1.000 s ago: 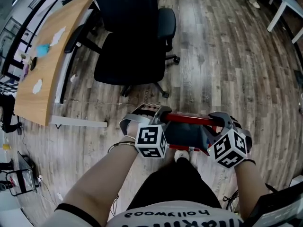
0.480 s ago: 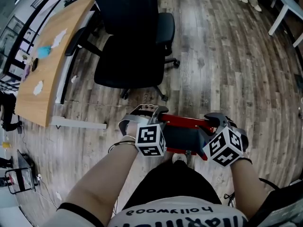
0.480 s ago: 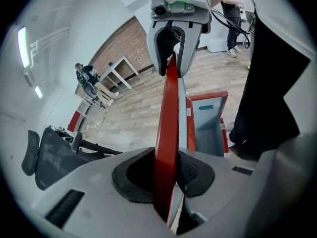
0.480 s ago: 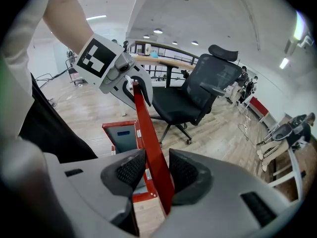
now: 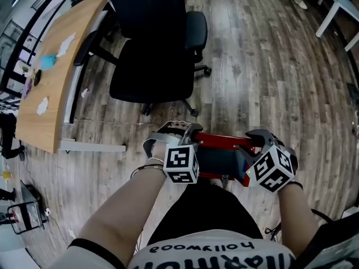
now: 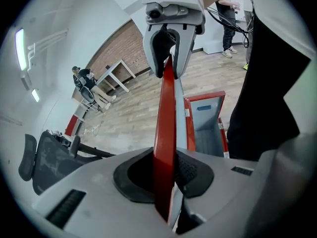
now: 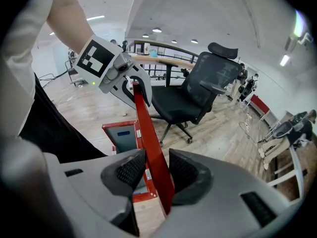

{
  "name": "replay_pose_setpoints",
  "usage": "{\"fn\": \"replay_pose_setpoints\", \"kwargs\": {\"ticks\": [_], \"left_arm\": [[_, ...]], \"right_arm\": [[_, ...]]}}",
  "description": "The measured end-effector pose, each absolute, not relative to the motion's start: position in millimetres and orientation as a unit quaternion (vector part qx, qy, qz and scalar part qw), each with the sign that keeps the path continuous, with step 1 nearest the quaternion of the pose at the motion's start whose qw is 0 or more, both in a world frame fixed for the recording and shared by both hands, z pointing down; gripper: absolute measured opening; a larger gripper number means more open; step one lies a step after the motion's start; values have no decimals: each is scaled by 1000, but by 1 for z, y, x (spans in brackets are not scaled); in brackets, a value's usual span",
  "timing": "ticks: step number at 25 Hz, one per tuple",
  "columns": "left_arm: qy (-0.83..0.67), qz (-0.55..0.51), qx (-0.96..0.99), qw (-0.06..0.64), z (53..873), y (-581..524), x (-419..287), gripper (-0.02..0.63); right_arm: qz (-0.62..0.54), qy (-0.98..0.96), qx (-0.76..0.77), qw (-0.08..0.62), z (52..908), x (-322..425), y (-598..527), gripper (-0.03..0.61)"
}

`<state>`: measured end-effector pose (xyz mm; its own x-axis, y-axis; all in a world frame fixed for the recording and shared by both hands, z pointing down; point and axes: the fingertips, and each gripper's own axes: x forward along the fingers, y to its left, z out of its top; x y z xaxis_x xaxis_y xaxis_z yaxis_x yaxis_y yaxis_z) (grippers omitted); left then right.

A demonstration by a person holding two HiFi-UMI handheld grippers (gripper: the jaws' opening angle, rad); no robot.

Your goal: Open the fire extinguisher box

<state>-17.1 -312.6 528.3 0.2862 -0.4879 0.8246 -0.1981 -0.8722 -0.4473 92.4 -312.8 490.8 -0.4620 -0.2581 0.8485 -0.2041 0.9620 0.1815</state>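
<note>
Wooden flooring (image 5: 269, 66) surrounds the open red fire extinguisher box (image 6: 207, 128); left claw (image 6: 163, 175) and right claw (image 7: 151, 170) both grip its raised lid (image 6: 166, 113).

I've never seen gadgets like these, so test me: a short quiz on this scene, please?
1. What do the left gripper and right gripper clamp? A a chair arm; B the red lid of the box; C a desk edge.
2. True or false: the box is shut.
3. Fill in: beyond the box stands a black office ____.
Key: 1 B; the left gripper's jaws have just been closing on it. 2 false; its grey inside shows. 3 chair.
</note>
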Motion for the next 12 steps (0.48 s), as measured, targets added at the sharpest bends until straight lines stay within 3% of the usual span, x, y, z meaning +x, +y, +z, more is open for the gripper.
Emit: {"fn": "replay_pose_setpoints", "kwargs": {"ticks": [12], "left_arm": [[202, -538, -809, 125, 525, -324, -19, 67]], "right_arm": [[-18, -851, 133, 507, 492, 89, -328, 150]]}}
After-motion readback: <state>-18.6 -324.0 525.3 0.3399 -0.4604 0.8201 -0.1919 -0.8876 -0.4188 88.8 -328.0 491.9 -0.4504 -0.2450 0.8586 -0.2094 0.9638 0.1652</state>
